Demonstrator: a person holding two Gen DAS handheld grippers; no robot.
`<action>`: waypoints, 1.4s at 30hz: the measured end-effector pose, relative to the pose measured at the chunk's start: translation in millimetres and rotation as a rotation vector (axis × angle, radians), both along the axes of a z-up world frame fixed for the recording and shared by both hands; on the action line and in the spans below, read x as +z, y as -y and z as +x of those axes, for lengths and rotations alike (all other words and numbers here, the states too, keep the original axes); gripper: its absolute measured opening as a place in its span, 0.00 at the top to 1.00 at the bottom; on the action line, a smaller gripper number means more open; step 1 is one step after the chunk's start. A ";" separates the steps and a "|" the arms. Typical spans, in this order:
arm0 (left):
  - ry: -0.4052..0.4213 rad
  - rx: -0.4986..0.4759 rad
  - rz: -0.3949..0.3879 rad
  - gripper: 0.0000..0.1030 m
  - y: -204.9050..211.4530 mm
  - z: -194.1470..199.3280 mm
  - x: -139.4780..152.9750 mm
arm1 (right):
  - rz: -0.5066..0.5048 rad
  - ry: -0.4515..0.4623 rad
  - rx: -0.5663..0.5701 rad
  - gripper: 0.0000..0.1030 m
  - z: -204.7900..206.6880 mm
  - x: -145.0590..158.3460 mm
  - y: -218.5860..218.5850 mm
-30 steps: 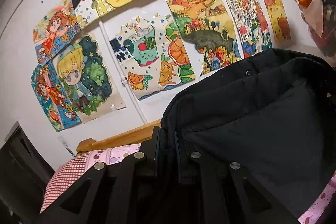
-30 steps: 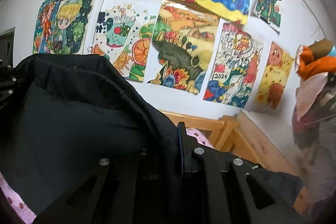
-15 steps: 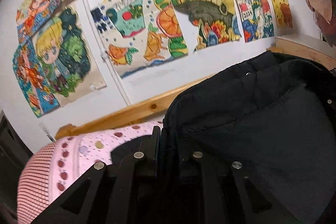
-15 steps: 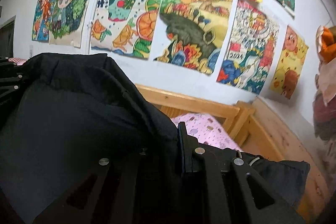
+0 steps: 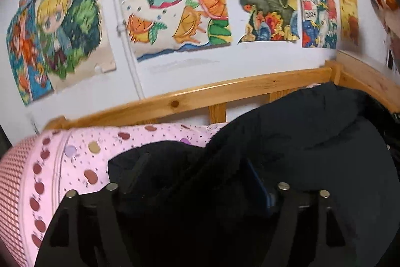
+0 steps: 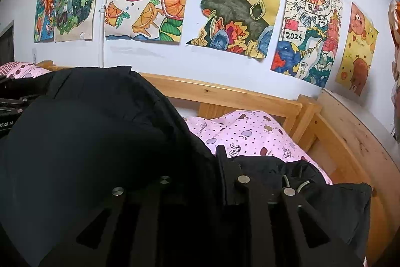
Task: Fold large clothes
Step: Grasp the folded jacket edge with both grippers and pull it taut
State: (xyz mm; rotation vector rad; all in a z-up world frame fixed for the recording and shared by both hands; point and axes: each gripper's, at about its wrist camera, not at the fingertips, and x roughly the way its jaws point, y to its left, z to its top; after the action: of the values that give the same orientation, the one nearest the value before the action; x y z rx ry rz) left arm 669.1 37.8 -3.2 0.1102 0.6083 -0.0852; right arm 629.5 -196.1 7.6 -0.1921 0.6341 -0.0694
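A large black jacket (image 5: 312,142) fills the lower part of both views (image 6: 87,142) and lies over the pink fruit-print bedding (image 5: 75,154). My left gripper (image 5: 197,182) has its fingers spread wide, with jacket cloth lying loose between them. My right gripper (image 6: 212,167) is shut on the jacket's edge; its right finger (image 6: 225,172) presses against the cloth. More of the jacket, with a drawstring (image 6: 300,185), lies beyond on the bedding (image 6: 250,134). The left gripper's body shows at the left edge of the right wrist view (image 6: 10,114).
A wooden bed rail (image 5: 200,96) runs along the white wall, which is covered with children's drawings (image 6: 225,4). The rail turns a corner at the right (image 6: 325,121). A pink checked pillow (image 5: 12,179) lies at the left. An orange stuffed toy (image 6: 395,16) hangs far right.
Both grippers have come down toward the bed with the jacket; the bedding and rail now show. The left gripper has opened and let go of the jacket edge.
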 end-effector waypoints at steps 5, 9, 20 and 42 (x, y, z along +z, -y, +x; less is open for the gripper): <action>0.002 0.013 -0.031 0.20 -7.4 -2.4 0.0 | 0.050 0.026 0.033 0.76 -7.6 14.0 6.4; 0.017 0.009 -0.065 0.20 -13.0 -8.5 6.7 | 0.078 0.110 0.079 0.18 -26.6 35.3 11.9; 0.151 0.006 -0.201 0.11 -33.2 -59.2 35.0 | 0.049 0.370 -0.089 0.10 -102.6 73.6 48.9; 0.035 -0.056 -0.159 0.08 -12.7 -72.7 11.1 | 0.158 0.041 -0.025 0.07 -40.3 34.8 70.2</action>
State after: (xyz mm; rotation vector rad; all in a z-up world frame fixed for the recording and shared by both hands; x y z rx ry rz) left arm 596.4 50.5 7.8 -0.0258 0.5614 -0.1848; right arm 589.2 -266.3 42.4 -0.0303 0.5985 -0.0470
